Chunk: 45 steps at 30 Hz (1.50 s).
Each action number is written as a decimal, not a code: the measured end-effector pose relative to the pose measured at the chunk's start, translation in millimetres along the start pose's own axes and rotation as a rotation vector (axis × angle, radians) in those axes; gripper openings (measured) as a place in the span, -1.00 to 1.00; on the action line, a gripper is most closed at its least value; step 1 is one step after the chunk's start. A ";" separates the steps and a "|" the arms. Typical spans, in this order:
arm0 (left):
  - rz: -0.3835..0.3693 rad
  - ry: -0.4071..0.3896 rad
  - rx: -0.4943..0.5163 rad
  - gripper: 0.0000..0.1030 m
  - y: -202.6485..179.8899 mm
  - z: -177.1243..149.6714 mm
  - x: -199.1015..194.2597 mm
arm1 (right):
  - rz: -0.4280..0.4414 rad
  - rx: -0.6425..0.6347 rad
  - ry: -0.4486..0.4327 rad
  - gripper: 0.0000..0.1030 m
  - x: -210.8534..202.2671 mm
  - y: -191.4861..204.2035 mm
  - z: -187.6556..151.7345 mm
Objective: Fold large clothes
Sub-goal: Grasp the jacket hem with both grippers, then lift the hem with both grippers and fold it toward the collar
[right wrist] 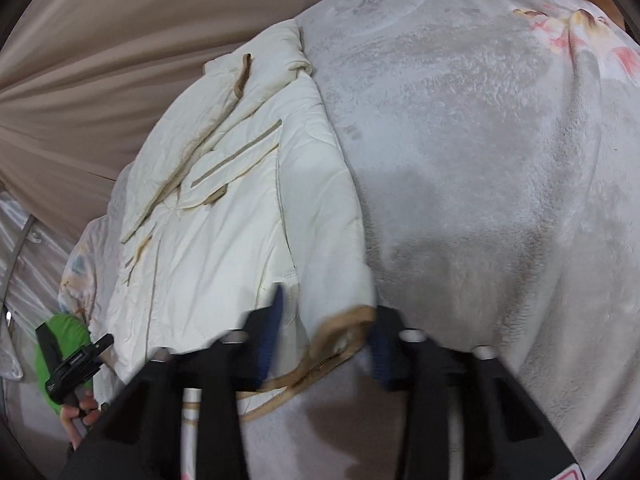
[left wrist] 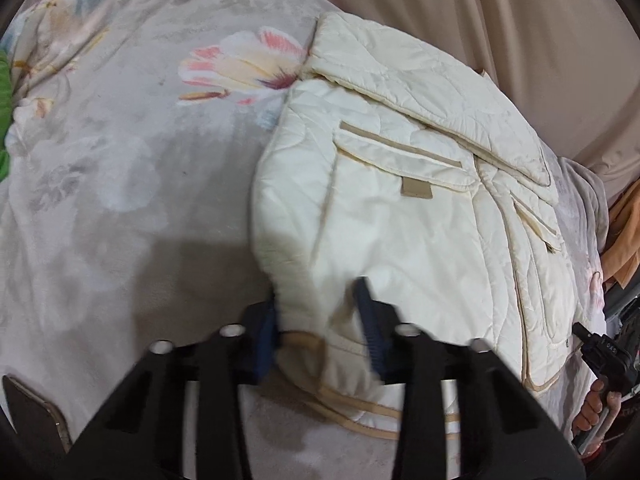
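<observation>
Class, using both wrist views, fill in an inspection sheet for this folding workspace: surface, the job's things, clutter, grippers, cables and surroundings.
Surface: grey fleece blanket with a printed pink flower, spread out with soft wrinkles.
Job's things: cream quilted jacket with tan trim lying on the blanket, a chest pocket flap facing up; the near hem bunched at the grippers.
Clutter: green cloth at the blanket's edge; orange fabric at the other side.
Grippers: left gripper and right gripper each have jaws apart, with jacket fabric between the blue pads; the images are blurred.
Cables: nothing seen.
Surroundings: beige curtain behind the blanket.
</observation>
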<state>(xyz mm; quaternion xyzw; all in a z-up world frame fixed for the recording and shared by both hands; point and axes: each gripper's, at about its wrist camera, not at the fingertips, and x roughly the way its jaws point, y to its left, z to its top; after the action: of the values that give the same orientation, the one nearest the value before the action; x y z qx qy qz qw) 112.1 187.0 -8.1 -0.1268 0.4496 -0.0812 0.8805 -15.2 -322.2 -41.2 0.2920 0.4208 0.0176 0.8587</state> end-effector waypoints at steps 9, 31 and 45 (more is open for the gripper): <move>-0.093 -0.065 0.007 -0.81 8.0 -16.6 -49.9 | 0.024 -0.130 -0.189 -0.91 -69.8 26.7 -23.6; -0.118 -0.038 -0.083 0.56 66.6 -123.9 -96.9 | 0.054 0.002 -0.128 -0.27 -123.4 -52.0 -134.1; -0.201 0.012 -0.049 -0.56 42.5 -117.0 -81.2 | 0.021 -0.024 -0.179 -0.83 -119.3 -34.6 -129.2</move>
<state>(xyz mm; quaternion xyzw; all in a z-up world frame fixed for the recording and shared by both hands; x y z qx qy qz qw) -29.0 230.9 -24.1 -0.1925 0.4416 -0.1590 0.8618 -194.3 -320.9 -35.5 0.2865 0.3389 0.0057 0.8961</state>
